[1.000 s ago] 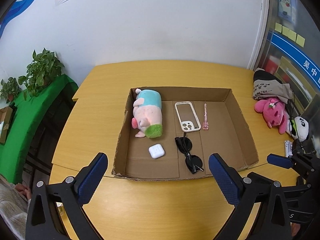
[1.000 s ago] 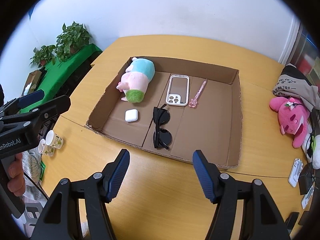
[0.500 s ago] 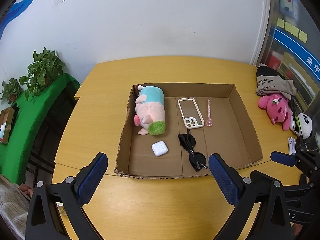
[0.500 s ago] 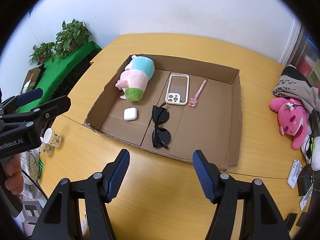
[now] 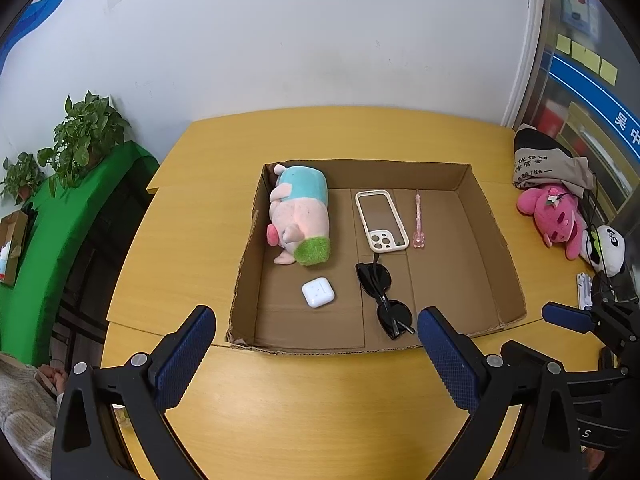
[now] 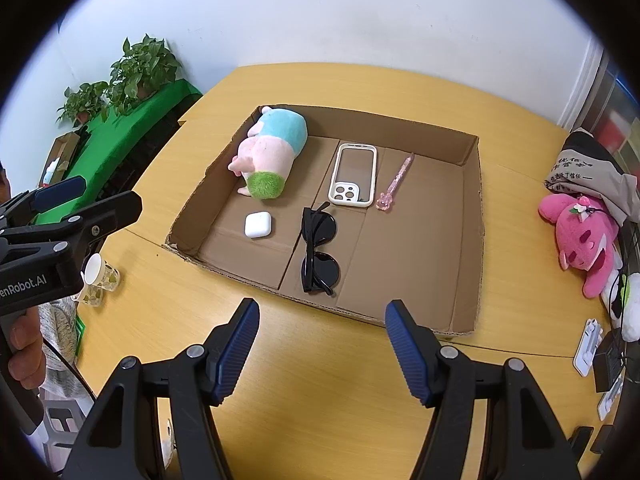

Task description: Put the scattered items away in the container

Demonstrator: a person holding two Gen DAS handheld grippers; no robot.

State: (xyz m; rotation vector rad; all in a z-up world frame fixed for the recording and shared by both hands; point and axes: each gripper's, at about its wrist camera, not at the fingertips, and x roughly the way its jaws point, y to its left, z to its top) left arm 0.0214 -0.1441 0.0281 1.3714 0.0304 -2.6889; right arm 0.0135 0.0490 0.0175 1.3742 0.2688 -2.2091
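Note:
A shallow cardboard box (image 5: 496,240) (image 6: 472,216) lies on the yellow table. In it are a pink plush pig (image 5: 300,216) (image 6: 272,152), a white phone case (image 5: 382,220) (image 6: 354,174), a pink pen (image 5: 418,218) (image 6: 396,182), a white earbud case (image 5: 318,292) (image 6: 258,225) and black sunglasses (image 5: 382,296) (image 6: 318,248). My left gripper (image 5: 316,360) is open and empty, held above the table in front of the box. My right gripper (image 6: 322,354) is open and empty, also in front of the box; the left gripper shows at this view's left edge (image 6: 60,216).
A pink plush toy (image 5: 554,218) (image 6: 584,236), a panda toy (image 5: 608,250) and a cloth bag (image 5: 548,168) lie at the table's right edge. Paper cups (image 6: 96,276) stand at the left edge. Potted plants (image 5: 84,136) sit on a green cabinet at left.
Both grippers have drawn back and risen a little, so the box looks slightly smaller and farther. Nothing in the box has moved.

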